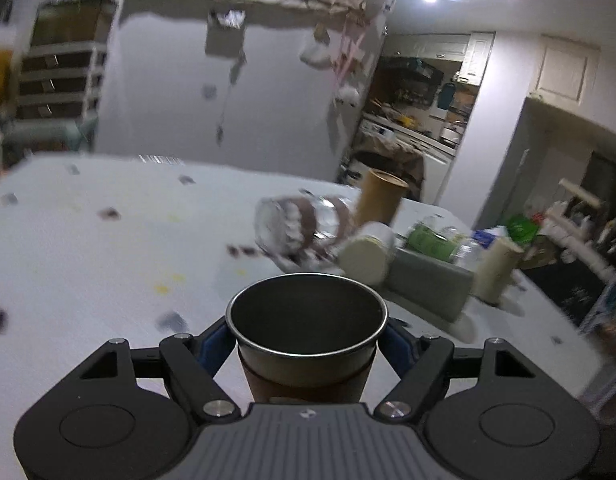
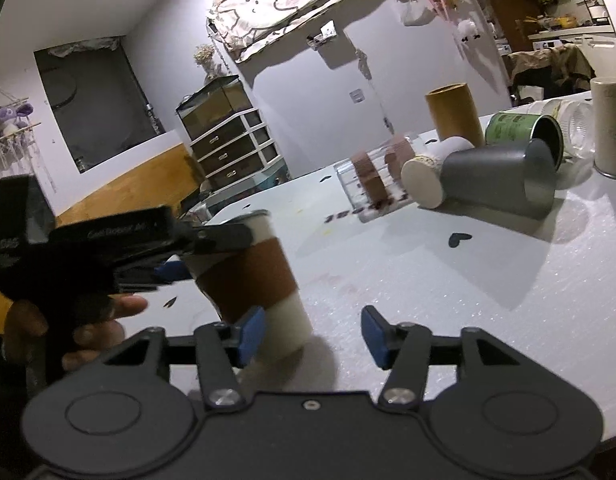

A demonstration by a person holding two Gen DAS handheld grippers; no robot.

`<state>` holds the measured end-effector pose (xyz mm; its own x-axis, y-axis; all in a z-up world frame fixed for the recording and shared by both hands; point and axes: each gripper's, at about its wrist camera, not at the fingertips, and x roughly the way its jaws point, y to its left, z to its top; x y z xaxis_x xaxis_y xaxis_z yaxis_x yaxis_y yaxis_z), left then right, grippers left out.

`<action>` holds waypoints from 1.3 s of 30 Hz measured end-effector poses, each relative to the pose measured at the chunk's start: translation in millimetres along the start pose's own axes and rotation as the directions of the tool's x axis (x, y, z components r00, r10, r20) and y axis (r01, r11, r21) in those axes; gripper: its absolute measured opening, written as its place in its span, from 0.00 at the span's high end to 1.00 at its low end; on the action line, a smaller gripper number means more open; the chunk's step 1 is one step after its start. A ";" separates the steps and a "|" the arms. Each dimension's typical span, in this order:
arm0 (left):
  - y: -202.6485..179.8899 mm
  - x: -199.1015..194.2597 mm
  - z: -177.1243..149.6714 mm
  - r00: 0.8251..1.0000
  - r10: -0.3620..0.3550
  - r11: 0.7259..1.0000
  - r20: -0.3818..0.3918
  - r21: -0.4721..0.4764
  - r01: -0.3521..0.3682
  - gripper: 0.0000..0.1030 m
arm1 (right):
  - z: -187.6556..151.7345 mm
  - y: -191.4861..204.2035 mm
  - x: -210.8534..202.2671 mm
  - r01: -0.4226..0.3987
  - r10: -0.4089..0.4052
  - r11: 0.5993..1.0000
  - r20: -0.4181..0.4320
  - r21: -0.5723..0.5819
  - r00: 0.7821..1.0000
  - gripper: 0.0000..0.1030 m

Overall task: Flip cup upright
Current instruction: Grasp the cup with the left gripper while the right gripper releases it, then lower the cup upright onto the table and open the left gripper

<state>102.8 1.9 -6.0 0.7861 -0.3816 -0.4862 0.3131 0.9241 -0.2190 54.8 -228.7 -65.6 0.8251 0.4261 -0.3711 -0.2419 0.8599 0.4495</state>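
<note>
A white cup with a brown sleeve (image 2: 251,276) stands nearly upright, slightly tilted, with its base on the white table (image 2: 448,300). My left gripper (image 2: 195,248) is shut on the cup near its rim. In the left wrist view the cup's open mouth (image 1: 305,312) faces the camera between the blue pads (image 1: 213,346) of the left gripper (image 1: 305,340). My right gripper (image 2: 312,332) is open and empty just in front of the cup; its left pad (image 2: 251,330) is beside the cup's base.
A clump of items lies at the table's far right: a grey cup on its side (image 2: 504,180), a small white cup on its side (image 2: 428,176), a green tin (image 2: 524,132), a clear box (image 2: 372,180), a brown tube (image 2: 454,114), a cream tube (image 2: 610,124). Drawers (image 2: 231,144) stand behind.
</note>
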 end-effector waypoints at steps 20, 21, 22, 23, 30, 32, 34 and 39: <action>146.0 40.0 86.4 0.857 0.490 0.872 0.160 -0.115 -0.476 0.25 | -4.1 1.5 4.4 0.083 -0.082 0.994 0.010 -0.070 0.997 0.19; 153.3 41.5 88.2 0.848 0.505 0.863 0.160 -0.129 -0.489 0.25 | -4.4 1.5 4.6 0.085 -0.085 0.994 0.009 -0.073 0.996 0.19; 160.0 44.3 90.5 0.839 0.520 0.853 0.158 -0.140 -0.503 0.25 | -4.9 1.8 4.6 0.087 -0.087 0.993 0.010 -0.077 0.996 0.19; 167.2 47.9 92.1 0.828 0.539 0.841 0.157 -0.147 -0.520 0.24 | -5.6 2.2 4.3 0.090 -0.089 0.993 0.011 -0.082 0.996 0.19; 187.2 64.5 87.3 0.762 0.628 0.778 0.156 -0.117 -0.617 0.24 | -7.2 0.6 4.6 0.110 -0.109 0.989 0.018 -0.094 0.994 0.19; 189.4 64.4 82.8 0.760 0.631 0.776 0.159 -0.115 -0.620 0.24 | -7.3 -0.4 4.8 0.114 -0.113 0.989 0.019 -0.094 0.993 0.19; 189.7 63.3 81.4 0.761 0.629 0.777 0.162 -0.112 -0.619 0.24 | -7.3 -1.2 4.7 0.114 -0.112 0.989 0.019 -0.093 0.994 0.19; 191.8 60.4 80.7 0.762 0.630 0.777 0.149 -0.118 -0.619 0.12 | -6.4 -0.8 7.3 0.118 -0.116 0.988 0.022 -0.098 0.993 0.19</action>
<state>253.3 157.6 -9.1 0.8758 0.2941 -0.3826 -0.3061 0.9515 0.0308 57.7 -224.5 -73.8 0.8586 0.3171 -0.4027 -0.1920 0.9274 0.3209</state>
